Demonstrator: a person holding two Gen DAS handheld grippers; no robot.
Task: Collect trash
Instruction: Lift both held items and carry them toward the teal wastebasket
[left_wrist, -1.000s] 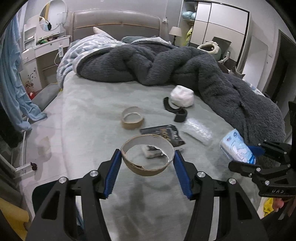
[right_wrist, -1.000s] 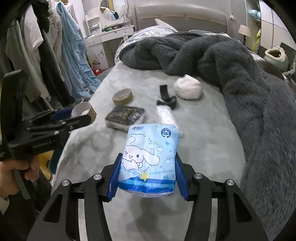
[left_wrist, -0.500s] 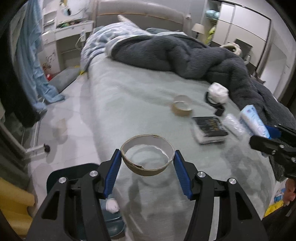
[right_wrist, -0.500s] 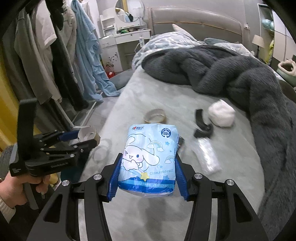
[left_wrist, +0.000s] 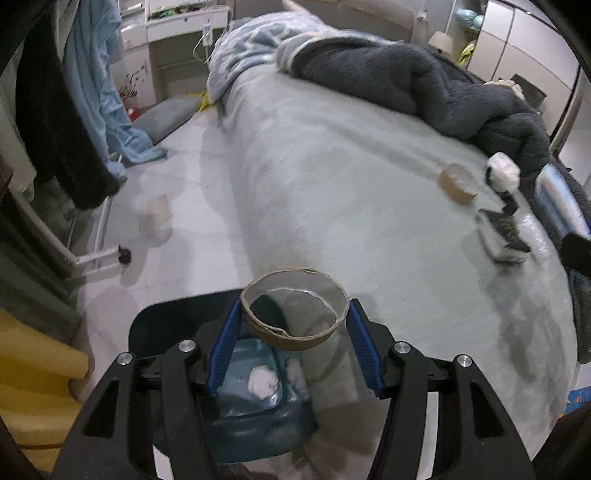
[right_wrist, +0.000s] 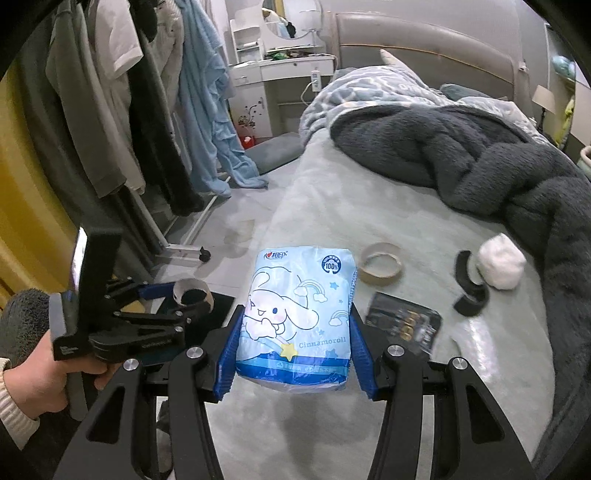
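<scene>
Since the earlier frame both claws have swung away from the middle of the bed (left_wrist: 332, 192) toward its near corner, so the trash bin (left_wrist: 236, 373) on the floor now shows under the left claw (left_wrist: 293, 332), where before only bedcover lay below it. That left claw is clamped on an empty cardboard tape ring (left_wrist: 295, 314), its blue pads pressing the ring's two sides, and the ring hangs partly over the bin's open mouth and partly over the bed's edge; a white wad already lies in the bin. The right claw (right_wrist: 293, 350) is clamped on a blue tissue pack (right_wrist: 301, 314), held above the bed beside the bin, not yet over it. Well away from the bin, on the far part of the bed, a second tape ring (right_wrist: 380, 262), a dark flat packet (right_wrist: 404, 325), a black curved strip (right_wrist: 469, 291) and a white wad (right_wrist: 500, 266) are left. The risk here looks like a miss: released now, the light ring could catch the bin's rim or land on the bedcover and roll off. The two claws also converge on one narrow opening, so they could knock together.
</scene>
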